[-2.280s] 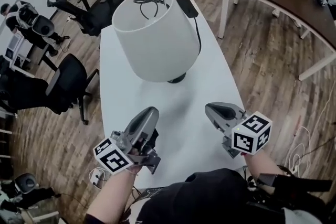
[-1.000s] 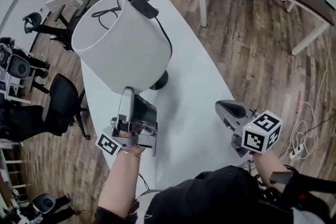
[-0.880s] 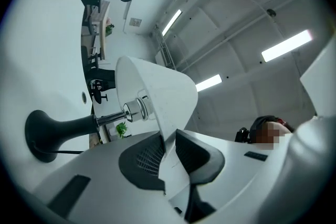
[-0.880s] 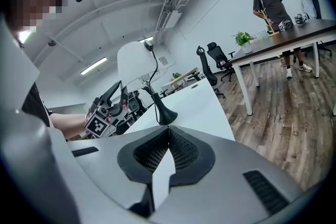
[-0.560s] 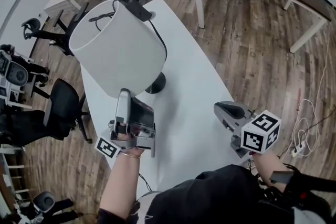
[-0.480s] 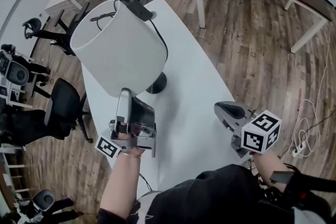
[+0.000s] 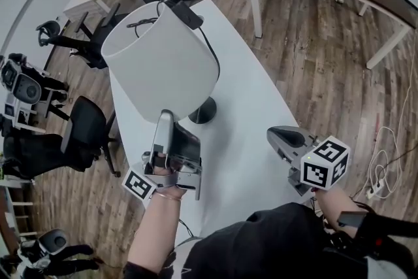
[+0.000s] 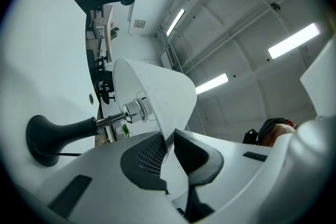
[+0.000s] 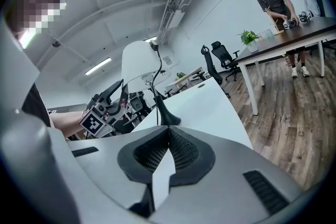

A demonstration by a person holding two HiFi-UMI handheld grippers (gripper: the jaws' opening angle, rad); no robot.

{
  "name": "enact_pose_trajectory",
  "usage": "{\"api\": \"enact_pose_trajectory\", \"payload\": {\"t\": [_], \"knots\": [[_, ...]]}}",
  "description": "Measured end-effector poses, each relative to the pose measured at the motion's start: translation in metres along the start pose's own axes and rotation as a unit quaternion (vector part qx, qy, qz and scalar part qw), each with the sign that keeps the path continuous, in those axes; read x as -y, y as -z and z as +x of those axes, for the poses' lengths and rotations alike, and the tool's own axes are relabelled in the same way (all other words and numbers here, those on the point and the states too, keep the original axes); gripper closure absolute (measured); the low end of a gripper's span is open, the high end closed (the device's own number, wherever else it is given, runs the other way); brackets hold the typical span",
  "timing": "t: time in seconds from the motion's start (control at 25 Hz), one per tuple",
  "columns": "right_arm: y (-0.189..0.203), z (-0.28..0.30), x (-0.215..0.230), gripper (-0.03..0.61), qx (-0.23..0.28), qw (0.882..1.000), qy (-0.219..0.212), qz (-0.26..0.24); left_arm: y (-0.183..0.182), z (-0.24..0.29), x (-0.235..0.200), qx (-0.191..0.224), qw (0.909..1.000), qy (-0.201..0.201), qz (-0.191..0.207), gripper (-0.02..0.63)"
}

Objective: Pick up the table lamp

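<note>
Your left gripper (image 7: 164, 117) had its fingers pinched narrow on the thin lower rim of the table lamp (image 7: 163, 59), whose base (image 7: 204, 112) sat on the counter (image 7: 248, 121). That rim could buckle or slip, tipping the lamp. Your right gripper (image 7: 285, 138) hung closed and empty.

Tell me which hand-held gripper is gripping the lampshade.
The left hand-held gripper: its jaws pinch the lampshade edge; the right hand-held gripper is shut, empty, apart from it.
</note>
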State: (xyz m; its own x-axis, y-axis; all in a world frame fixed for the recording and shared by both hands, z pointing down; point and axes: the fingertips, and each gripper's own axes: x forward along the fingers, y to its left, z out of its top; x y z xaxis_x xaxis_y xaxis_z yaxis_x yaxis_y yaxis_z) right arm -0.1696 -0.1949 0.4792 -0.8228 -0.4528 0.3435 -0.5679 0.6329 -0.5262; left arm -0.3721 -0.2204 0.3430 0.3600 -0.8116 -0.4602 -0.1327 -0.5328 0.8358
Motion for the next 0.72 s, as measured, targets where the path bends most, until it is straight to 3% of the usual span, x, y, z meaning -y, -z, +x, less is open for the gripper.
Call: {"api": "enact_pose_trajectory", "payload": {"t": [0.72], "knots": [[0.011,0.014,-0.053,0.564,-0.008,0.999,-0.035,-0.028,0.005,-0.045,0.044,0.005,0.9994,-0.019,-0.027,0.571]]}}
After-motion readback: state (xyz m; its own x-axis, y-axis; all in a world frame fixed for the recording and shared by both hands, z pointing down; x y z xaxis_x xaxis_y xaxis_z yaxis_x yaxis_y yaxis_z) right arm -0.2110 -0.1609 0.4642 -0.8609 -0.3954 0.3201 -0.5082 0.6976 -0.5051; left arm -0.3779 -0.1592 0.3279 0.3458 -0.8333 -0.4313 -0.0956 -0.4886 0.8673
